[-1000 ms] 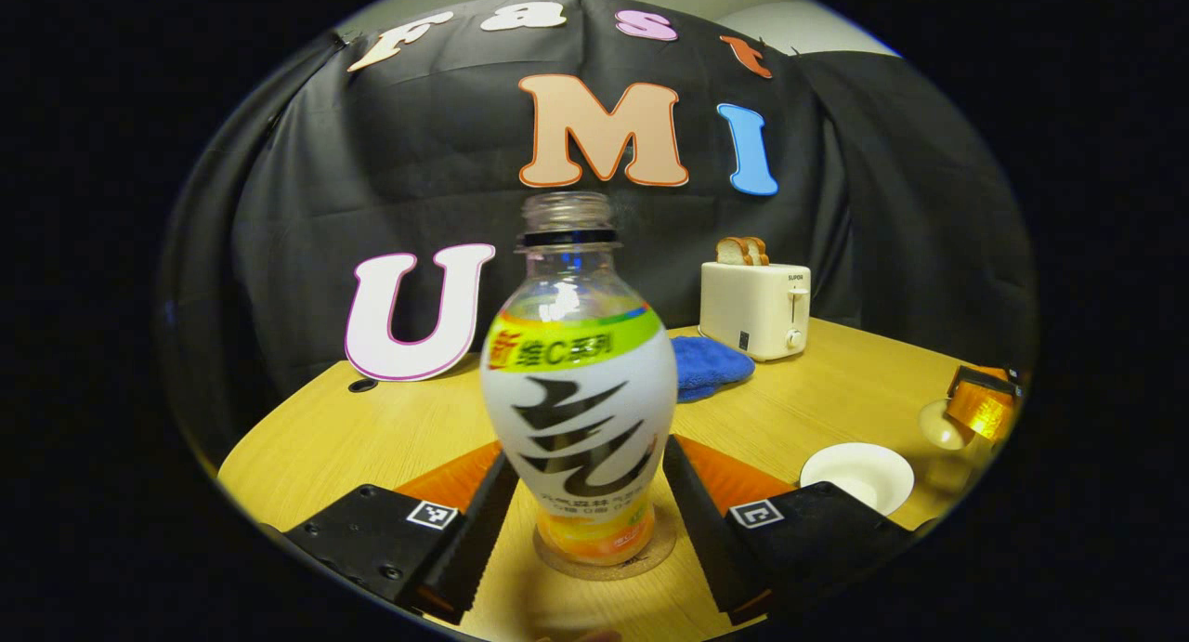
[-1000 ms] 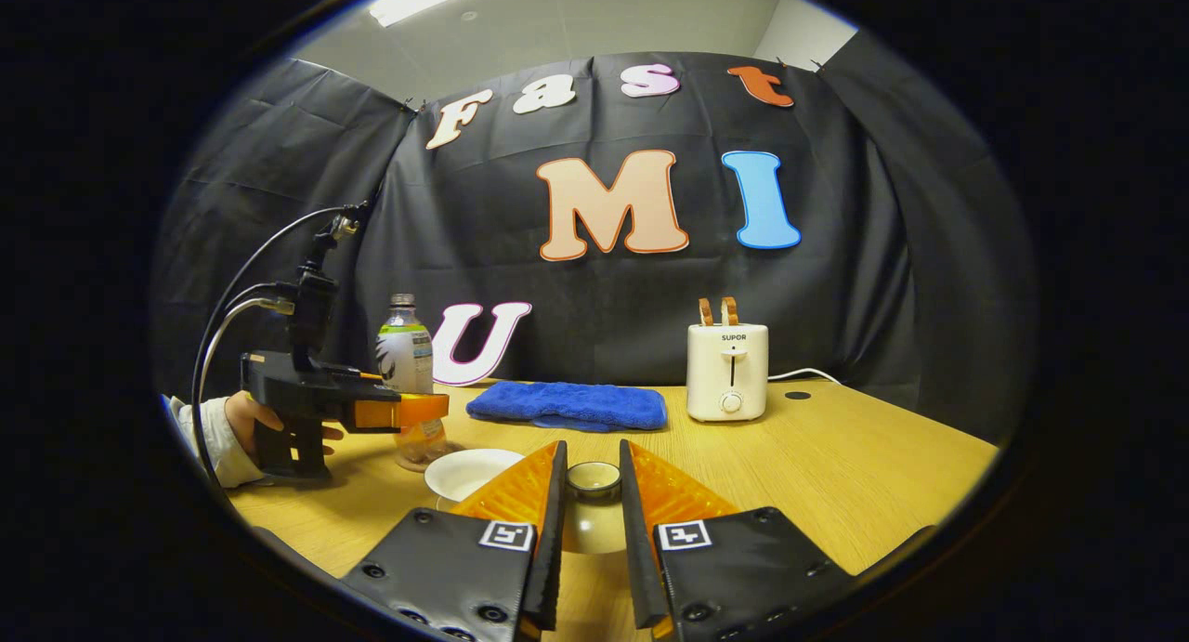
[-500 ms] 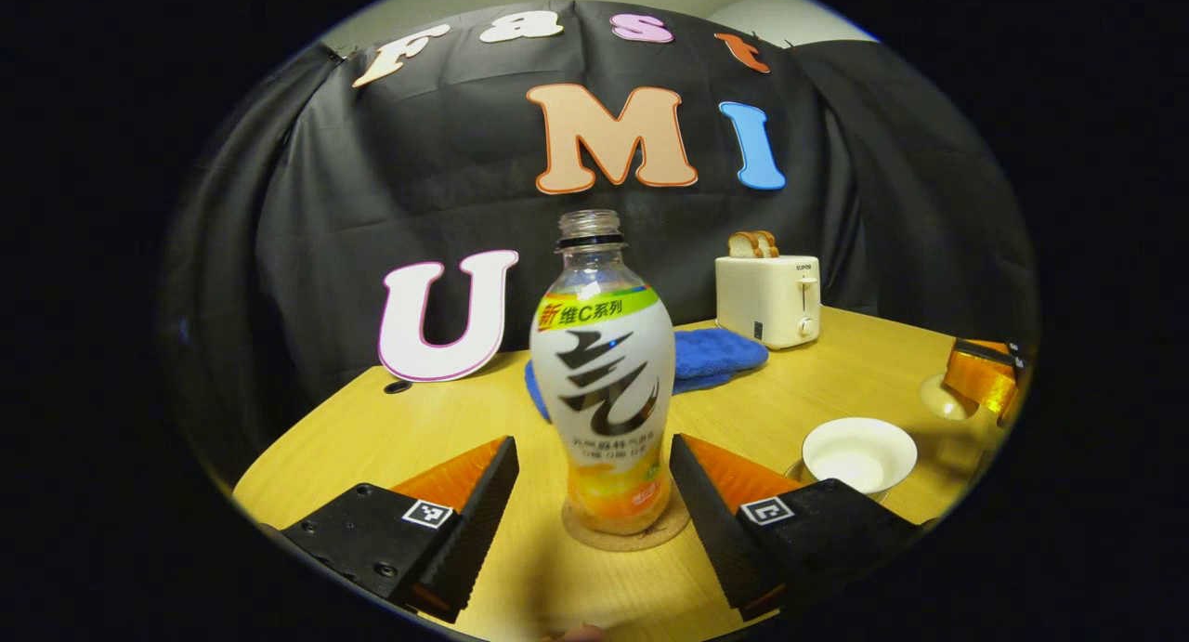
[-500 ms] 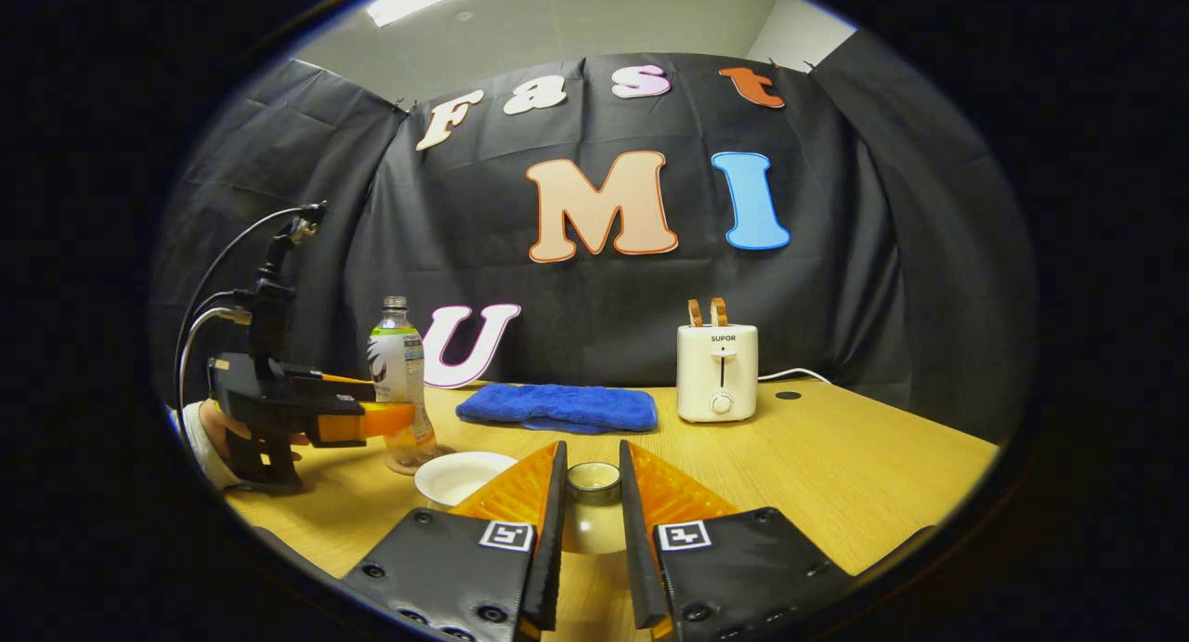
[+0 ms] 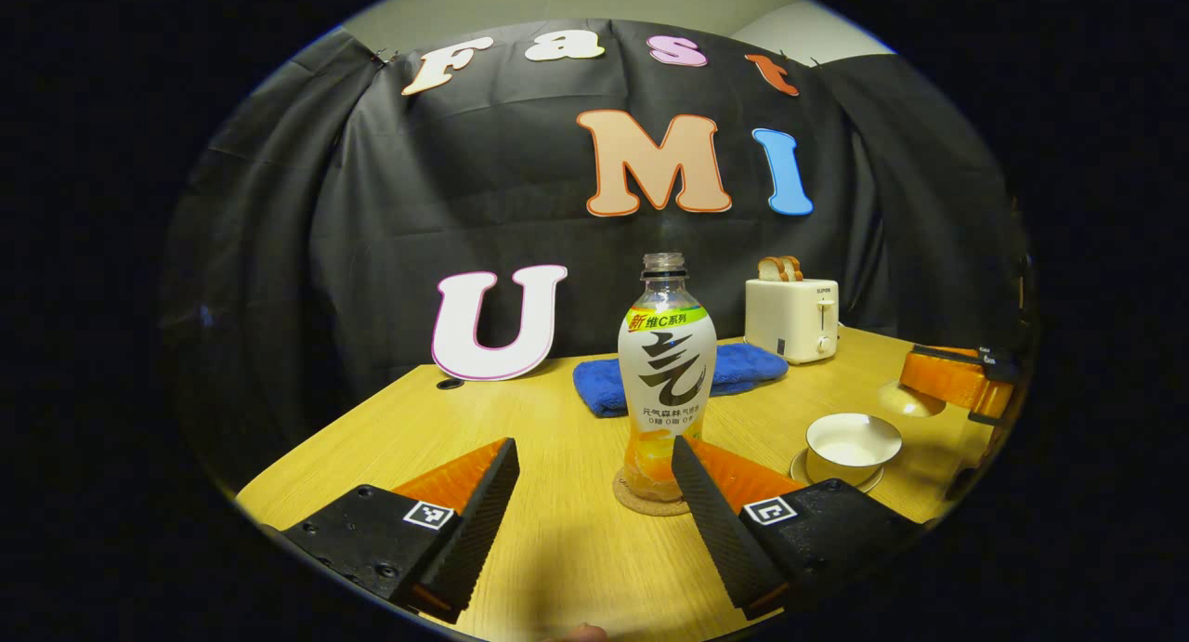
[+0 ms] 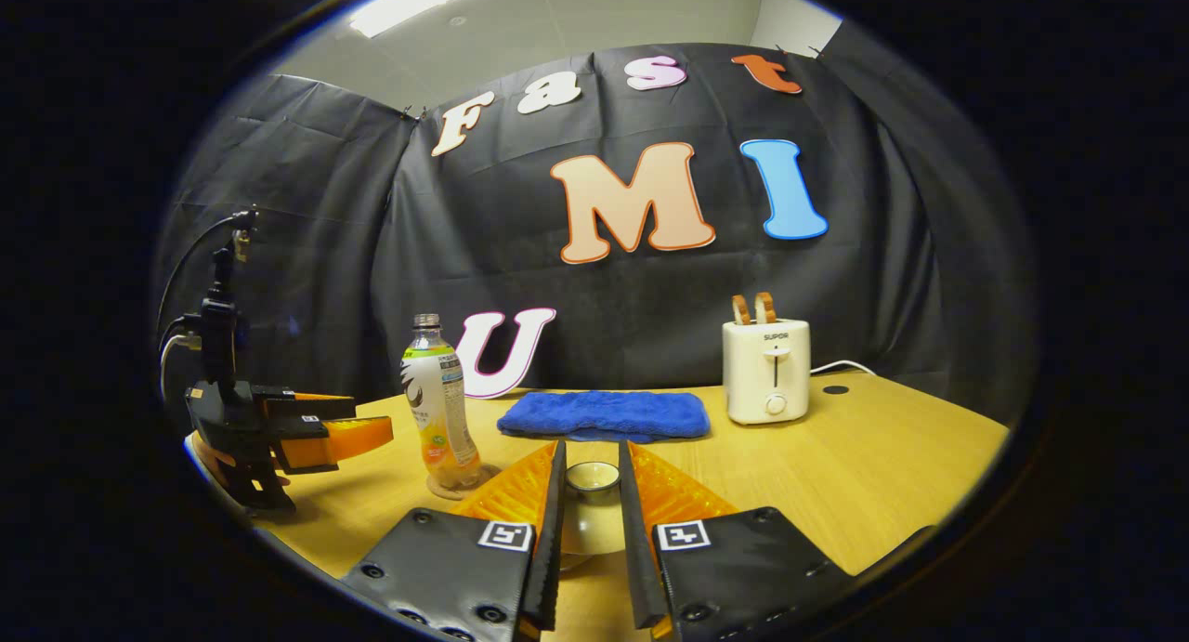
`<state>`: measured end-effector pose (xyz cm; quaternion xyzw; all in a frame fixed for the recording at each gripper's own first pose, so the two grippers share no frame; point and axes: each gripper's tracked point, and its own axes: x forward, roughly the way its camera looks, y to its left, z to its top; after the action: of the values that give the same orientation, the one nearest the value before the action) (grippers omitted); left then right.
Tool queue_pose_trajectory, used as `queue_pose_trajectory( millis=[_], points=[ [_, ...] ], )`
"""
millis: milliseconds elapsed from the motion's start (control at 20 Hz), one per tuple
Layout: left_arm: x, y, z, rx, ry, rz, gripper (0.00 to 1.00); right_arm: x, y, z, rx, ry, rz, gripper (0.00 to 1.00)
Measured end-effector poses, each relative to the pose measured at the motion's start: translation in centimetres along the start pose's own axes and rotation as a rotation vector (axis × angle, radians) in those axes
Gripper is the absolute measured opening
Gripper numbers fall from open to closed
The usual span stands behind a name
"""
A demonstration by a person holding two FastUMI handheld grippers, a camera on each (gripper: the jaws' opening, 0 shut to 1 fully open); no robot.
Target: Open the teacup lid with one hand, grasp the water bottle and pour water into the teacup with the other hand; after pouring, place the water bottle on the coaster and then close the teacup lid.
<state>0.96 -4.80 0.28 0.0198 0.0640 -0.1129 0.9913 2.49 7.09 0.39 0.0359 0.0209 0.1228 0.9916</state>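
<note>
The water bottle point(image 5: 667, 382) stands upright and uncapped on the coaster point(image 5: 650, 493) on the tabletop point(image 5: 557, 438), with orange liquid low inside. The left gripper point(image 5: 594, 521) is spread wide, apart from it. Right of it sits the open teacup point(image 5: 853, 438); its contents are unclear. The right gripper point(image 6: 591, 530) clamps the teacup lid point(image 6: 593, 479) narrowly.

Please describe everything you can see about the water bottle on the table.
The water bottle is clear plastic, with no cap on its neck and a mostly white label with a green band on top. A little orange liquid sits at the bottom. It stands upright on the round cork coaster. The open left claw is near it but not touching.
</note>
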Motion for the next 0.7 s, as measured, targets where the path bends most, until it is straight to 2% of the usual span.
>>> queue_pose_trajectory(
  millis=[300, 700],
  points=[
    [-1.7, 1.8, -0.1, -0.016, -0.015, 0.031, 0.96, 1.6, 2.8, -1.4, -0.023, 0.041, 0.022, 0.34],
    [-2.6, 2.3, -0.1, -0.034, -0.038, 0.026, 0.96, 3.1, 3.3, -3.0, -0.036, 0.090, -0.007, 0.34]
  ],
)
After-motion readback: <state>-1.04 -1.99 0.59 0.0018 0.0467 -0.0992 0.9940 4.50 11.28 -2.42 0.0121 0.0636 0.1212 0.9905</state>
